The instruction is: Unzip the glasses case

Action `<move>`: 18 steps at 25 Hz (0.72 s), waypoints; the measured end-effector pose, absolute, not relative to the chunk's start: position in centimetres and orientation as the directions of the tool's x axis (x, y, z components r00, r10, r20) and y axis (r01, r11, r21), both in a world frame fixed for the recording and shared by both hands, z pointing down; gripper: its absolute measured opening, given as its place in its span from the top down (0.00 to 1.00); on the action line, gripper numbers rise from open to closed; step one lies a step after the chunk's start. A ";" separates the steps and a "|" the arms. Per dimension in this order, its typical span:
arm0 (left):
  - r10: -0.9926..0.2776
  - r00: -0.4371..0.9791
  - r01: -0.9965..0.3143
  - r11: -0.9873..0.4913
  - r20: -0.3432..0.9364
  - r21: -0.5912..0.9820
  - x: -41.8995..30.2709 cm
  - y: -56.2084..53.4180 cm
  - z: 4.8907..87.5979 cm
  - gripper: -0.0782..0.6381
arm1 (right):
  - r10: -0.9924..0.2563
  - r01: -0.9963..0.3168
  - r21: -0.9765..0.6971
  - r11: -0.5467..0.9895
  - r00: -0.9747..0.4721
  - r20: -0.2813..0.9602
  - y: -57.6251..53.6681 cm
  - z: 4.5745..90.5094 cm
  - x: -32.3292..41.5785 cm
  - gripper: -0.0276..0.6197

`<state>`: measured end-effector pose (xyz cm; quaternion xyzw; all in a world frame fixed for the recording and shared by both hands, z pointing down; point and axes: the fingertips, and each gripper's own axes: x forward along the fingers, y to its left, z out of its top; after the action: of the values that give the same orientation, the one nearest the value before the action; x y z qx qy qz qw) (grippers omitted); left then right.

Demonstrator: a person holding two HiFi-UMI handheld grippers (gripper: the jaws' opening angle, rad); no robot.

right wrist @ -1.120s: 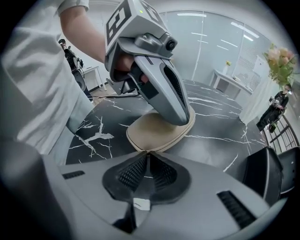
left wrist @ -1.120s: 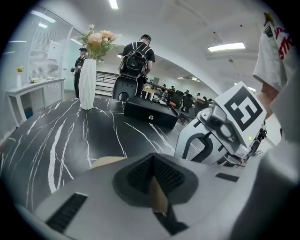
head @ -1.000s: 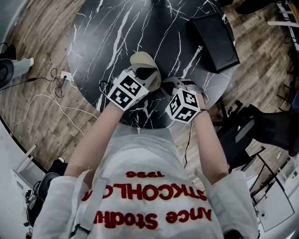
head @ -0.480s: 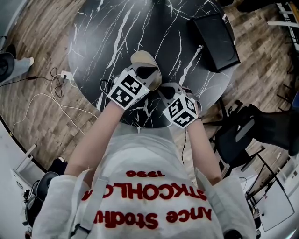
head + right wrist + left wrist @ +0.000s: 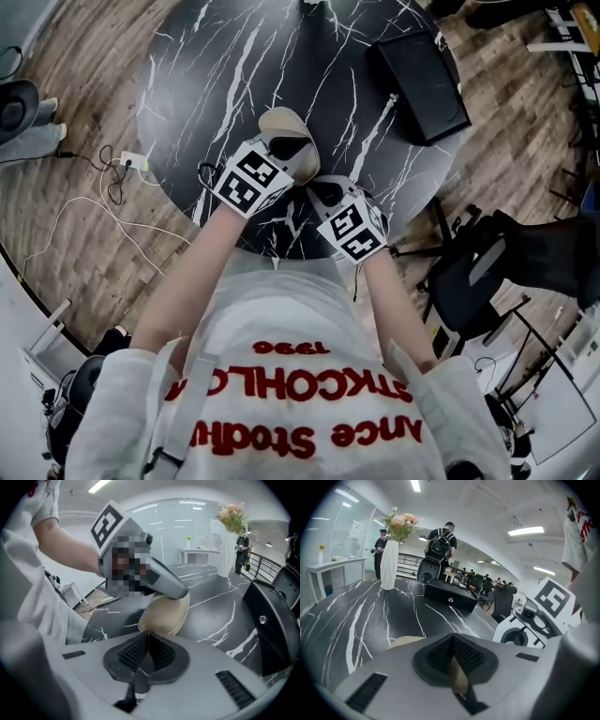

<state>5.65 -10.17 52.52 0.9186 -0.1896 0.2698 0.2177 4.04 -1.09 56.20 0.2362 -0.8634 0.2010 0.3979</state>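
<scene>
A beige glasses case (image 5: 281,122) lies near the front edge of a round black marble table (image 5: 216,56). My left gripper (image 5: 289,150) is shut on the case's near end; in the left gripper view a beige fold of the case (image 5: 459,679) sits pinched between the pads, with my left gripper (image 5: 452,644) shut. My right gripper (image 5: 323,192) sits just right of the case, close to the table edge. In the right gripper view, my right gripper (image 5: 147,639) is shut on a thin dark zipper pull (image 5: 136,686), right in front of the case (image 5: 164,613).
A black box (image 5: 422,80) lies at the table's far right. A white vase with flowers (image 5: 390,557) stands at the back. A dark chair (image 5: 478,272) is beside the table on the right, and cables (image 5: 112,173) lie on the wooden floor at left. People (image 5: 440,541) stand far behind.
My right gripper has moved left and nearer to my body, closing in beside the left one at the case's near end. The left gripper has kept its hold.
</scene>
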 end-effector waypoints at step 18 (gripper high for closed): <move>-0.776 0.631 -0.770 -0.621 0.027 0.150 -7.0 -17.6 25.0 0.88 | -0.890 -0.886 -0.125 0.446 -0.454 0.038 -13.6 23.0 11.8 0.93</move>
<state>-6.96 -17.58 25.01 0.8999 -0.4293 -0.0201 0.0737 11.78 -13.57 22.97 0.5224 -0.8502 0.0634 -0.0167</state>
